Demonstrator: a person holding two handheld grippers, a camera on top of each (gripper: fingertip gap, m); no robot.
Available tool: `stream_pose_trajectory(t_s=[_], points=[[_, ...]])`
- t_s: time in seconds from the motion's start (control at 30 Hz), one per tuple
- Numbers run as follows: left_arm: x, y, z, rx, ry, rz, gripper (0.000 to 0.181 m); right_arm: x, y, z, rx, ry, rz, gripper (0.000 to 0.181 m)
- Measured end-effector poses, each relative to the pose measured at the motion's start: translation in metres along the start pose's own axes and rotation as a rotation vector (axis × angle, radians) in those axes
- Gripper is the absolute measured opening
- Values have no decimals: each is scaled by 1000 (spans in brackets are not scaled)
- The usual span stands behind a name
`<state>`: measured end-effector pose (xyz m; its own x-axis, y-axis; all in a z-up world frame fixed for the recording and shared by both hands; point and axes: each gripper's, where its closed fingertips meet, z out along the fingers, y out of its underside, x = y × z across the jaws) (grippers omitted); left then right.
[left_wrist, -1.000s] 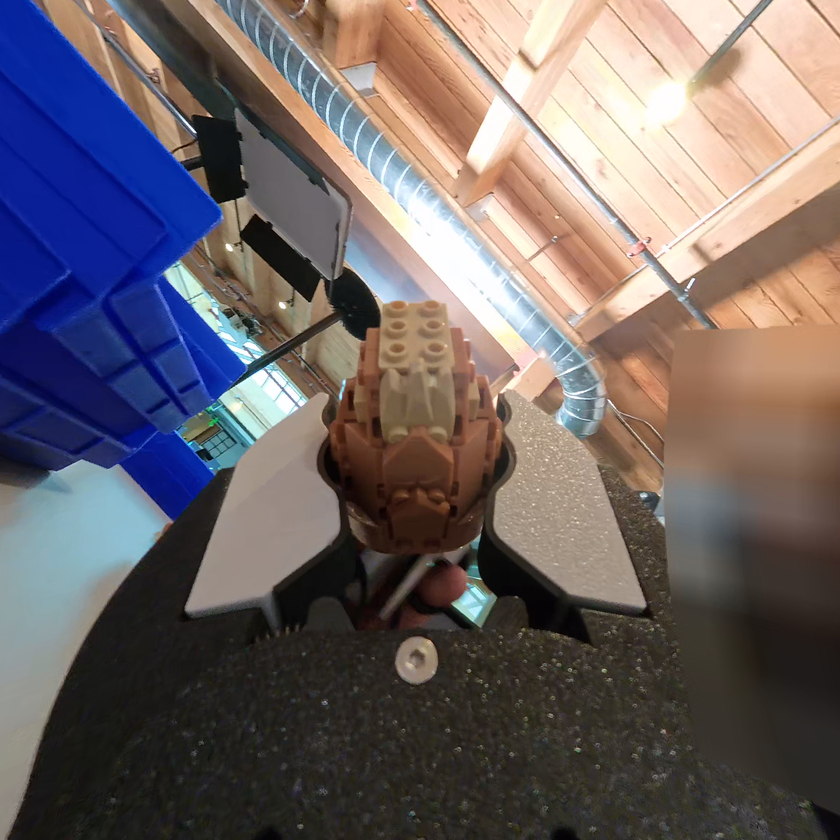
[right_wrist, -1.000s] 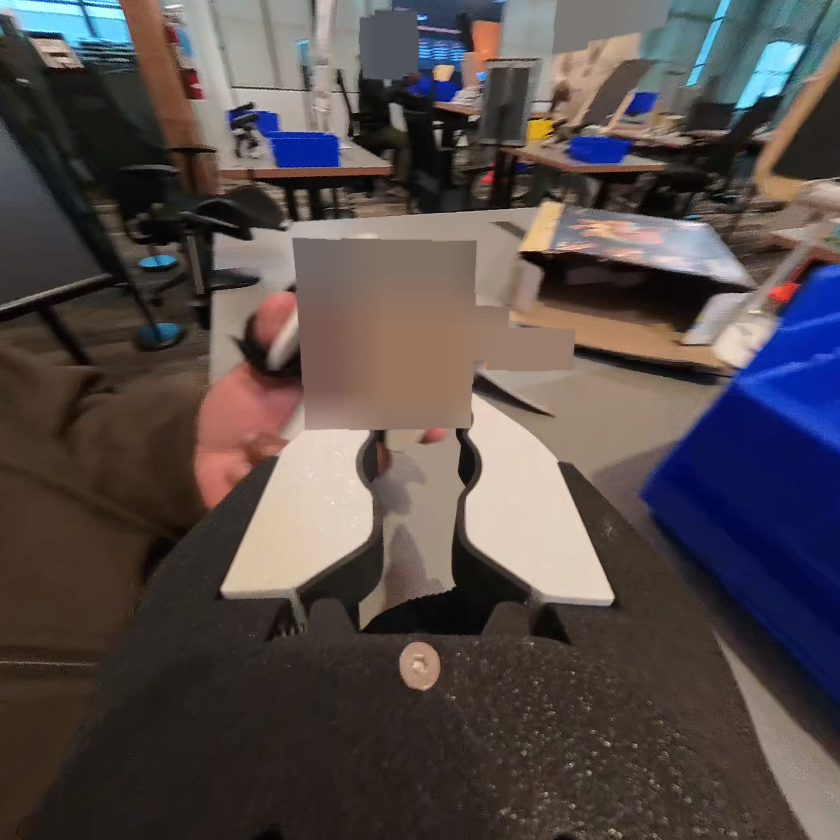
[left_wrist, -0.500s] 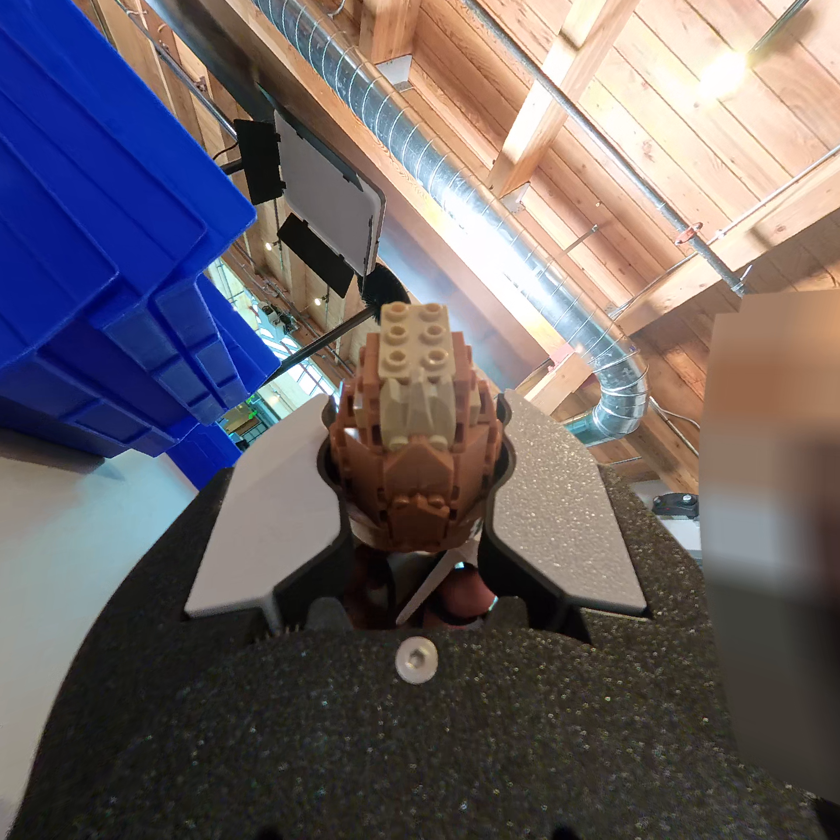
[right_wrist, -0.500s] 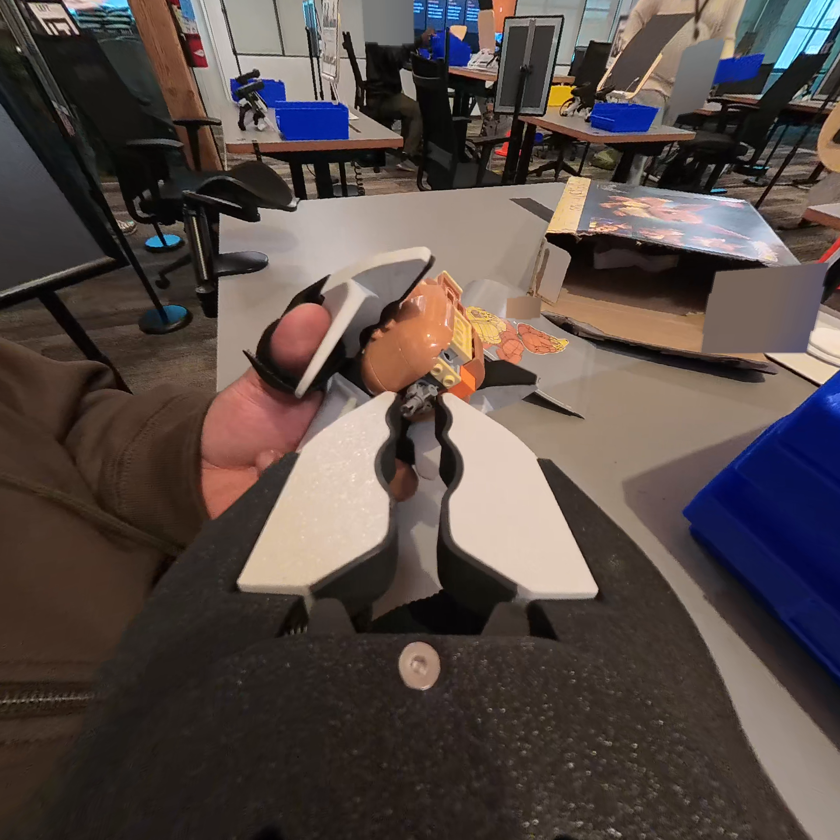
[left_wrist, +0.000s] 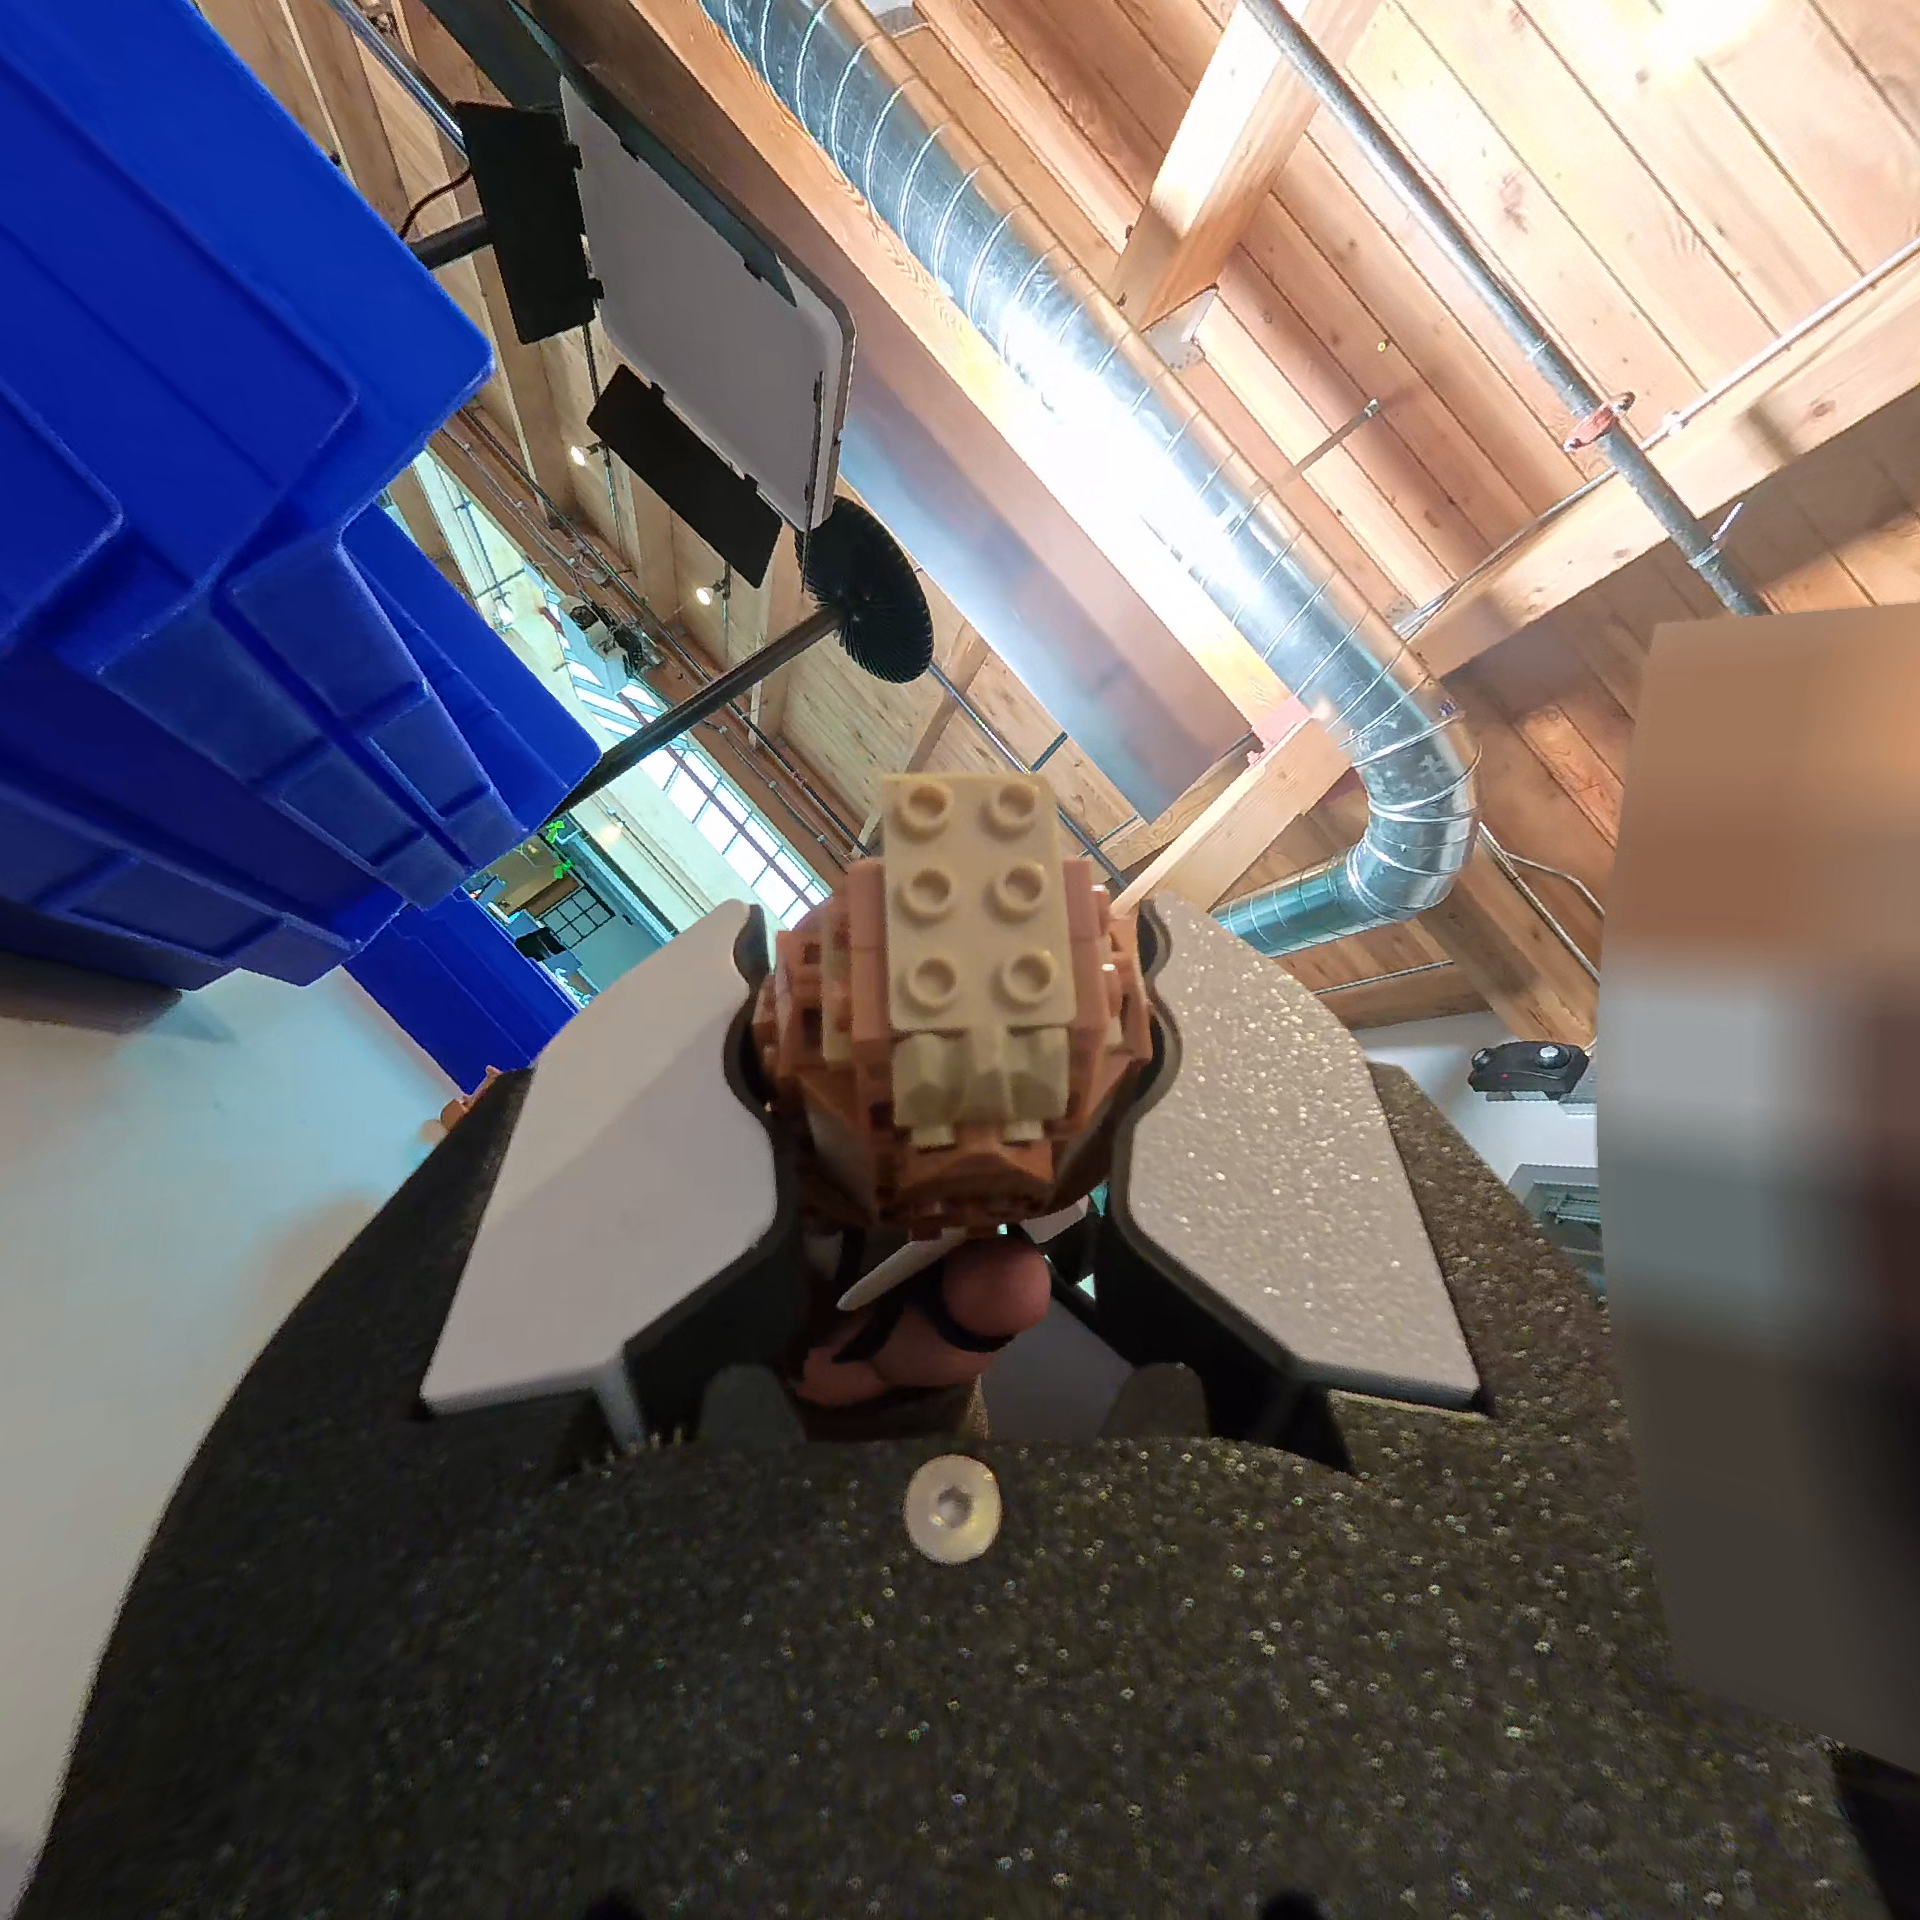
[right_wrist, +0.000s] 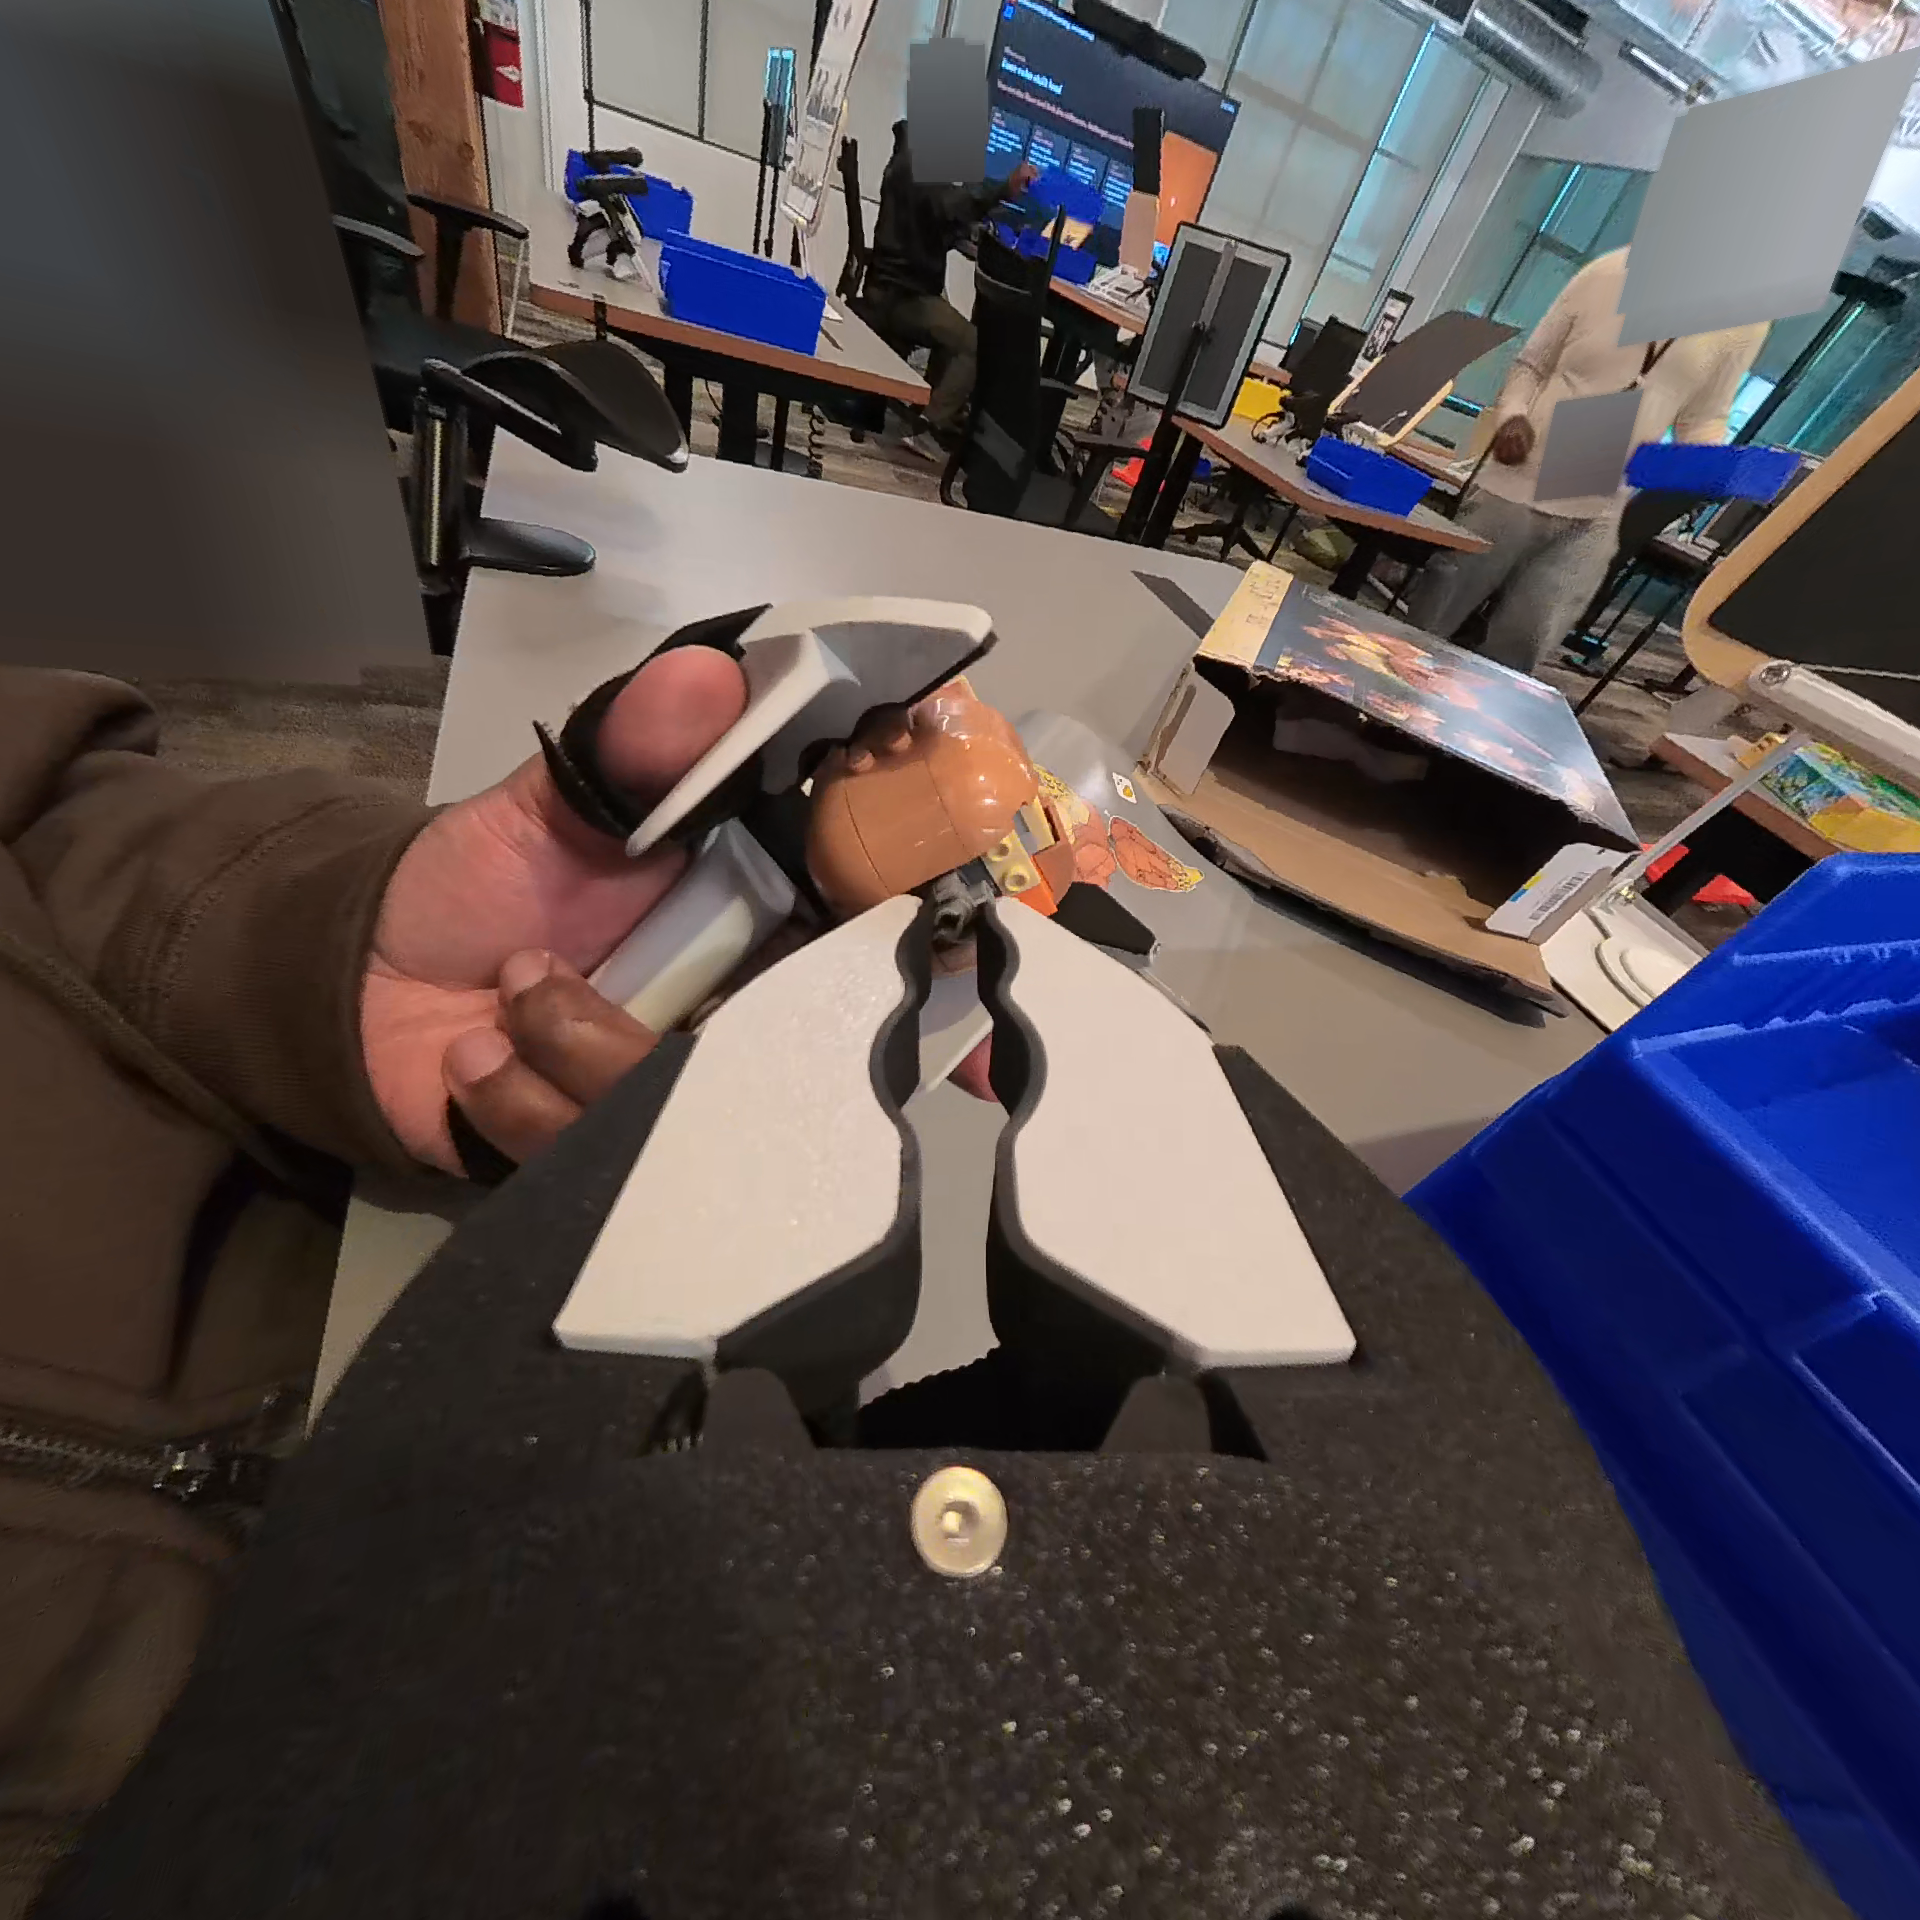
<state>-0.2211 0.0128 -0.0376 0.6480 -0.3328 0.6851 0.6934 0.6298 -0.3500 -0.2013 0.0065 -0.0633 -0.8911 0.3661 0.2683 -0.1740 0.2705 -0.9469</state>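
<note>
My left gripper (left_wrist: 951, 935) points up toward the ceiling and is shut on a brown brick-built model (left_wrist: 966, 1122) with a tan studded plate (left_wrist: 971, 904) on top. In the right wrist view a hand (right_wrist: 499, 904) holds that left gripper, whose upper finger (right_wrist: 831, 665) lies over the rounded brown model (right_wrist: 925, 800). My right gripper (right_wrist: 954, 920) is almost closed, and its tips pinch a small grey peg (right_wrist: 951, 912) that sticks out of the model's underside beside an orange brick (right_wrist: 1023, 883).
Blue bins stand close at the right (right_wrist: 1714, 1195) and show at the left of the left wrist view (left_wrist: 208, 468). An open cardboard box (right_wrist: 1403, 727) and a printed sheet (right_wrist: 1132, 852) lie on the grey table (right_wrist: 727, 540). People, desks and chairs are farther back. Only a small space, under 4 cm, lies between the two pairs of fingers.
The left gripper has tilted, so the tan plate faces its camera more. The right gripper has closed in on the model's underside, and its tips now sit around the grey peg.
</note>
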Motion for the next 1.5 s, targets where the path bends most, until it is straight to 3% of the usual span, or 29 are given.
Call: stream_pose_trajectory(t_s=[0.4, 0.83, 0.97, 1.17, 1.3, 1.5], points=[[-2, 3, 0, -28, -21, 4, 67, -1, -4, -7, 2, 76, -209, 8], [2, 2, -2, -16, 24, -32, 58, 2, -5, -14, 31, 89, -261, 8], [10, 4, -1, -46, 26, 74, 58, -1, -6, -16, 37, 43, -207, 9], [29, 4, -3, -86, 7, 406, 57, -7, -29, -27, 100, -87, 21, 20], [41, 13, -2, -150, 10, 606, 57, -16, -35, -19, 53, -114, -19, 29], [39, 12, -3, -173, -8, 625, 58, -20, -38, -14, 33, -128, -63, 25]])
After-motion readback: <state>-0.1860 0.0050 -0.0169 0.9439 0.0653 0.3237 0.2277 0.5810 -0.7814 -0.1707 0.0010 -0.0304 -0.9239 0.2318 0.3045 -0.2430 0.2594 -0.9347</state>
